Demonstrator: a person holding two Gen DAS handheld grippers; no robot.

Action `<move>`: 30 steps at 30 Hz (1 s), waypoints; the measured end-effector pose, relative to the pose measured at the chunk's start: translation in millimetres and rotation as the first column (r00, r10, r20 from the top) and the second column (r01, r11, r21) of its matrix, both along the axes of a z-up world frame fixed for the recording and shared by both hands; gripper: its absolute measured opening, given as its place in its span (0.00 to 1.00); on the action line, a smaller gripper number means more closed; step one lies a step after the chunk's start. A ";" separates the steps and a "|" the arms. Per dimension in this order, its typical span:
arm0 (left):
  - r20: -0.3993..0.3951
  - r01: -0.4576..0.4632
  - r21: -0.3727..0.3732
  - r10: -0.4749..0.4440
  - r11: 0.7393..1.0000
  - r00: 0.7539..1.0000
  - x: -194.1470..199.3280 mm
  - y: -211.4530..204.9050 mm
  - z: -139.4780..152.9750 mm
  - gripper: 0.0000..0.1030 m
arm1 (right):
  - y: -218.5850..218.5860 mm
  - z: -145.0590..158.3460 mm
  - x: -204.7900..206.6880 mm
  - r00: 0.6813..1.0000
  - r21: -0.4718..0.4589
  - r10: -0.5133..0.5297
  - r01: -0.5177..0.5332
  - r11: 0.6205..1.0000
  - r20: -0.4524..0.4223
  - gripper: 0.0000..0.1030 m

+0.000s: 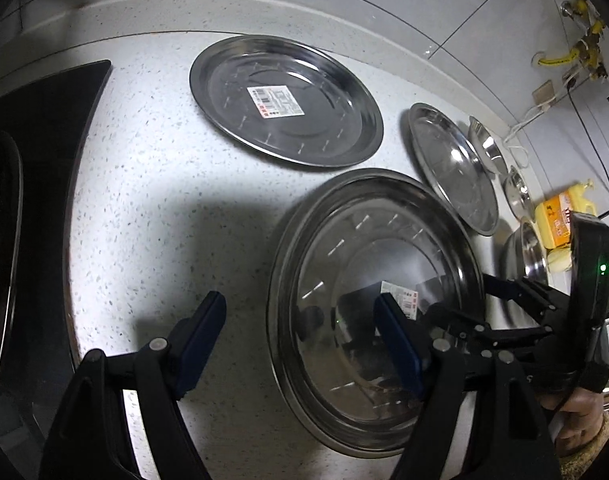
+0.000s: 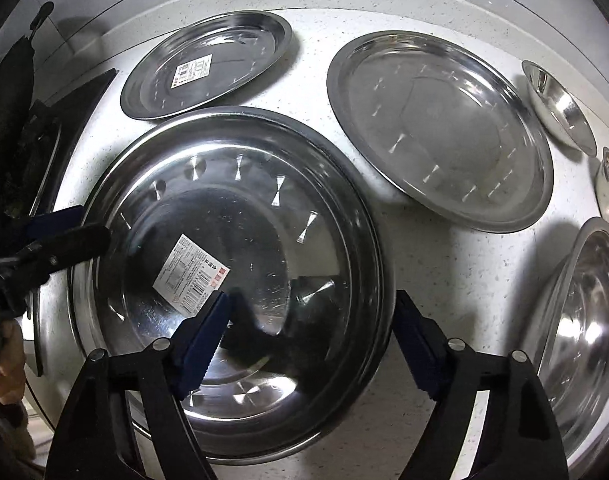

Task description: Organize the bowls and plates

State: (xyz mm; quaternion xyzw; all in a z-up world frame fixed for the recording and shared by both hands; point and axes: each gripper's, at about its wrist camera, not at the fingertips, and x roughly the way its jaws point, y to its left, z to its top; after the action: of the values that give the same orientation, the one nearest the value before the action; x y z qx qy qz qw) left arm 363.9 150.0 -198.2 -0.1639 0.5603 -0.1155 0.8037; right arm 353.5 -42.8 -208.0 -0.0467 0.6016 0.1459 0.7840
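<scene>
Both grippers spread wide at the rim of a big steel plate on the speckled surface.

The left gripper (image 1: 300, 344) has its jaws spread, the plate's left rim lying between them and nothing pinched. The right gripper (image 2: 310, 340) also has its jaws spread, straddling the right rim of the near plate (image 2: 232, 216), which bears a label (image 2: 190, 270) and seems to sit on another plate, though the stack is hard to tell. Behind it lies a second labelled plate (image 2: 208, 64), apart from it, and to the right a plain plate (image 2: 440, 128). Further right are a small bowl (image 2: 560, 108) and a big bowl (image 2: 584, 332). A dark stove (image 1: 40, 168) edges the surface on the left; a yellow bottle (image 1: 556, 220) stands at far right.
</scene>
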 end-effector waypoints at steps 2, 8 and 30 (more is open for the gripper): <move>0.001 0.009 0.008 -0.009 1.000 1.000 -0.9 -0.3 0.1 0.65 | -0.5 1.1 0.5 1.000 -0.007 0.000 0.000 1.000 0.004 0.72; -0.025 -0.051 0.008 0.051 0.999 0.998 -4.3 11.6 -4.2 0.07 | -19.5 11.0 2.3 0.998 -0.019 -0.036 0.037 0.999 0.042 0.24; 0.033 -0.163 0.072 0.161 0.984 0.986 -119.1 35.1 49.2 0.07 | -13.7 54.9 -68.7 0.987 0.037 0.114 -0.119 0.992 0.115 0.13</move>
State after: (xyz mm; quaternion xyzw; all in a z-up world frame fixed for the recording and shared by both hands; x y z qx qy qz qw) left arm 244.8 185.1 -149.0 -0.1775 0.5382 -0.0309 0.8234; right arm 284.8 -56.4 -153.1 -0.0726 0.5494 0.2019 0.8075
